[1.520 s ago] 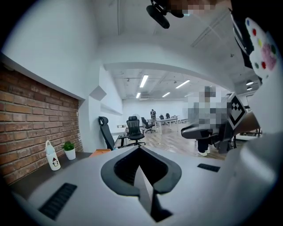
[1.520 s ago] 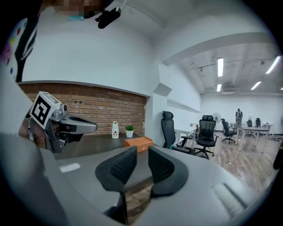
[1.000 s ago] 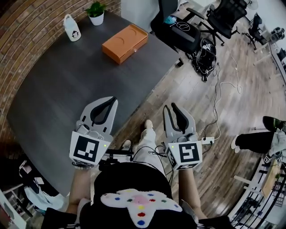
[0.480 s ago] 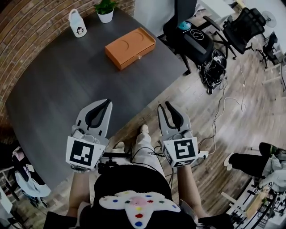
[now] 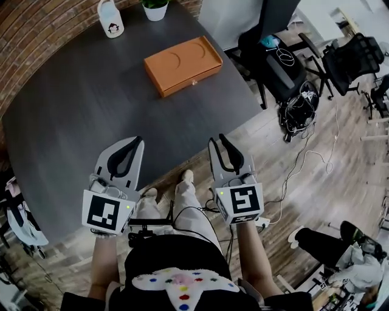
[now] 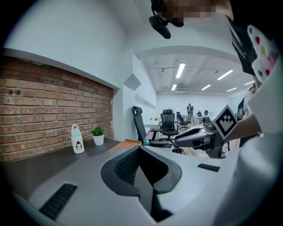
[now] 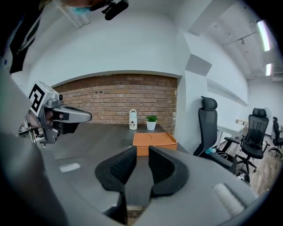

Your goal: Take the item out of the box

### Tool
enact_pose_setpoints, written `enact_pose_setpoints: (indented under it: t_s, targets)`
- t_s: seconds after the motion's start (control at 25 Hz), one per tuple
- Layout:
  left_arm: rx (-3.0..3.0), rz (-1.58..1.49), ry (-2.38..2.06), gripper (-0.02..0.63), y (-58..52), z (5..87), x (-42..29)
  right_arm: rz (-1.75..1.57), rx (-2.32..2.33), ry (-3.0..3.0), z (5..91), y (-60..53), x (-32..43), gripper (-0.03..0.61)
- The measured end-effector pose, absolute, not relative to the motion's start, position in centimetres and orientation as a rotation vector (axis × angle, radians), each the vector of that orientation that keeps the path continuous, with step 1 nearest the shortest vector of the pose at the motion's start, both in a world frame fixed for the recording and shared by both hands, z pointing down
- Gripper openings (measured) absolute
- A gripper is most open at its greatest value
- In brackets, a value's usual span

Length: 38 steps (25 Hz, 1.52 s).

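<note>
An orange flat box (image 5: 182, 64) lies closed on the far part of the dark round table (image 5: 79, 109); a small tab shows on its near side. Both grippers hang at the table's near edge, well short of the box. My left gripper (image 5: 137, 141) is shut with nothing between its jaws. My right gripper (image 5: 217, 140) stands open and empty. In the right gripper view the box (image 7: 154, 142) sits straight ahead beyond the right gripper (image 7: 141, 152). In the left gripper view only a corner of the box (image 6: 126, 143) shows past the left gripper (image 6: 139, 148).
A white bottle (image 5: 111, 18) and a small potted plant (image 5: 155, 7) stand at the table's far edge by the brick wall. A black office chair (image 5: 276, 58) and floor cables lie to the right of the table. The person's legs stand at the table's near edge.
Both grippers have come forward and lower towards the table's near edge, and the box now lies nearer in the head view. The jaws look the same as before.
</note>
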State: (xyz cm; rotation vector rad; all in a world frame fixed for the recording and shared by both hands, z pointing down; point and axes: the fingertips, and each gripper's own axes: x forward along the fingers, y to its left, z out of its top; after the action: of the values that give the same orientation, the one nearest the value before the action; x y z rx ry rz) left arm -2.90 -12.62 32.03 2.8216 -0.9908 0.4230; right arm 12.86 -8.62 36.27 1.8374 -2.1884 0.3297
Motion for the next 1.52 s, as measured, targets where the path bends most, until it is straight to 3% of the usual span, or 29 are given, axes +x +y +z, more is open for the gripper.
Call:
enact_pose_setpoints:
  t_s: [0.88,1.52]
  targets:
    - [2.636,0.497,-1.3,0.003,-17.1,36.7,-2.0,0.349,1.511,-2.316,43.7,-20.4,15.3,0.082]
    - [2.535,0.517,-1.409,0.003,-18.7,39.3,-2.3,0.36,1.403,-2.276,48.9,-25.8,15.4,0.129]
